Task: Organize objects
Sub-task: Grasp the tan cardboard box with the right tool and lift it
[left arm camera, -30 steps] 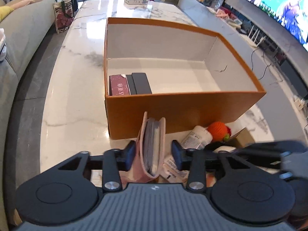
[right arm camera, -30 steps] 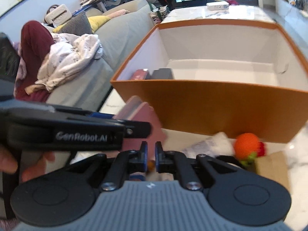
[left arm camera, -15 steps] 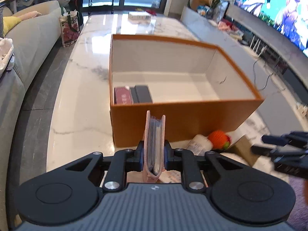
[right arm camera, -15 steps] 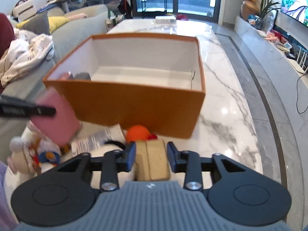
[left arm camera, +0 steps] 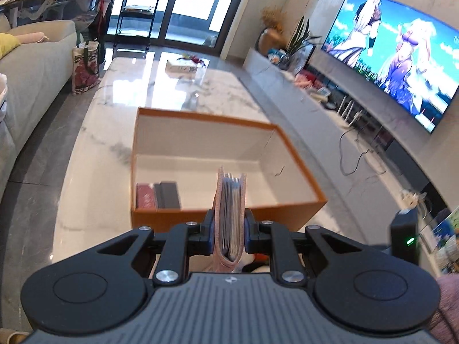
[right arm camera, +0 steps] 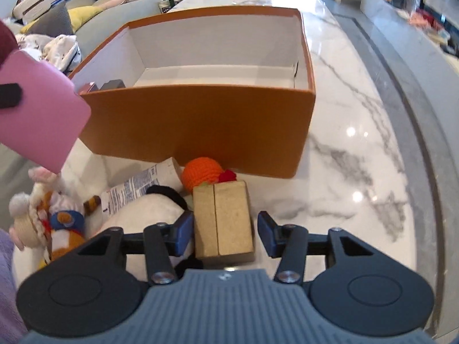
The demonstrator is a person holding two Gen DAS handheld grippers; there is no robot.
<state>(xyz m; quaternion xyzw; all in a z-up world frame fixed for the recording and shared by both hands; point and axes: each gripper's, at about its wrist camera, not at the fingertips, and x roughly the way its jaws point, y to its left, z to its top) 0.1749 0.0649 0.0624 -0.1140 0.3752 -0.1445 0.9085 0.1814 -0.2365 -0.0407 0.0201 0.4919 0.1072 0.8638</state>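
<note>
Two claws | left claw (left arm camera: 229, 233) clamps pink card wallet (left arm camera: 230, 215) upright, orange box (left arm camera: 229, 212) just ahead below | right claw (right arm camera: 222, 233), jaws just widened, straddles brown carton (right arm camera: 223, 220) untouched, long axis pointing boxward

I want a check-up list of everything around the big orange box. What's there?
Surface: white marble table, glossy.
Job's things: orange box, open, holding a dark red case and a black case in one corner; pink card wallet; small cardboard box.
Clutter: crocheted orange toy, white tube, plush toys, all in front of the box.
Grippers: left tongs shut on the wallet, lifted; right tongs, just opening, straddle the cardboard box, pads apart from it.
Cables: black cord by the TV stand.
Surroundings: sofa, TV on.
</note>
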